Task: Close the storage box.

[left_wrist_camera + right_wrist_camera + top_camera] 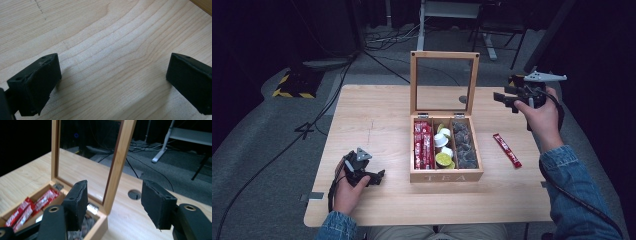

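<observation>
Centrally on the pale wooden table [377, 115] stood a wooden tea box [446, 175], its glass-paned lid [444, 82] raised upright at the back. Inside were three compartments: red sachets [423, 145] on the left, small yellow and white pods [443, 147] in the middle, dark tea bags [464, 145] on the right. One loose red sachet [506, 149] lay on the table just beside the box, at about three o'clock from it. The right gripper [504, 98] was held up in the air at roughly two o'clock from the box, jaws apart and empty, pointing toward the lid's right edge. The left gripper [374, 177] rested low over bare wood at about eight o'clock from the box, jaws wide apart with nothing between them
</observation>
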`<state>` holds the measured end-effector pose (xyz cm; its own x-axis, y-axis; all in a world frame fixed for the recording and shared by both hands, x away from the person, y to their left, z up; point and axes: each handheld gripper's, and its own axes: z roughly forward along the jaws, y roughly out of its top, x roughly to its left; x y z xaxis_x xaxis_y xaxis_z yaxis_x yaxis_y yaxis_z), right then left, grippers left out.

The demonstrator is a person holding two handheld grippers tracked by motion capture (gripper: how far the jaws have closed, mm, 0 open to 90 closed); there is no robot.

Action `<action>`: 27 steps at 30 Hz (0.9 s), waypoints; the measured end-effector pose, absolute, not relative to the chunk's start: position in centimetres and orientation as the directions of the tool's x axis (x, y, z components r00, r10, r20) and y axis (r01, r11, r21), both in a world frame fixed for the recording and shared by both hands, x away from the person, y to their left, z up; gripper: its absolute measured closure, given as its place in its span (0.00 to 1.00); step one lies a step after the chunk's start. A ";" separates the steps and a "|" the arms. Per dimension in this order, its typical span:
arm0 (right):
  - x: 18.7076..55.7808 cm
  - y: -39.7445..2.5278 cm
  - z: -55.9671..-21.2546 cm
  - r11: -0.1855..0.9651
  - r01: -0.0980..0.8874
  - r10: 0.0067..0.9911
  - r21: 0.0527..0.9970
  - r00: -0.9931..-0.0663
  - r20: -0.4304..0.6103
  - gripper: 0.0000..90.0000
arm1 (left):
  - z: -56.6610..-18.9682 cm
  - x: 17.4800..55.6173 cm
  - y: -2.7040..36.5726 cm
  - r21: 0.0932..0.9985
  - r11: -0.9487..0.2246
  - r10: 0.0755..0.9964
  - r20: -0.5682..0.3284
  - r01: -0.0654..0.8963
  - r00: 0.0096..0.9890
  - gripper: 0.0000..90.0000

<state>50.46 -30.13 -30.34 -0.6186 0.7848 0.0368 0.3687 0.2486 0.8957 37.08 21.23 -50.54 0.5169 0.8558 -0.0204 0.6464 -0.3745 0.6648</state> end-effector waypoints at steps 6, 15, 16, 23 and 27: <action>52.1 -29.2 -29.1 0.234 0.353 0.779 0.906 -0.625 0.042 0.43 | -50.5 37.1 21.2 0.664 -0.375 0.856 -0.020 0.647 0.517 0.00; 55.1 -27.7 -28.0 0.240 0.347 0.772 0.907 -0.634 0.038 0.41 | -50.5 37.1 21.2 0.665 -0.373 0.857 -0.021 0.647 0.515 0.00; 55.4 -27.5 -27.9 0.239 0.346 0.772 0.907 -0.635 0.038 0.41 | -50.5 37.1 21.2 0.665 -0.374 0.857 -0.020 0.647 0.516 0.00; 57.7 -26.2 -28.0 0.225 0.347 0.762 0.910 -0.645 0.058 0.40 | -50.5 37.1 21.2 0.664 -0.371 0.857 -0.023 0.649 0.514 0.00; 59.0 -25.8 -28.5 0.229 0.353 0.761 0.907 -0.646 0.059 0.40 | -50.5 37.1 21.2 0.664 -0.372 0.857 -0.023 0.649 0.515 0.00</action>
<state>58.98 -25.80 -28.50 -0.6456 0.7614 0.0588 0.3526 0.2289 0.9074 37.11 21.21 -50.54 0.5147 0.8571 -0.0229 0.6485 -0.3717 0.6643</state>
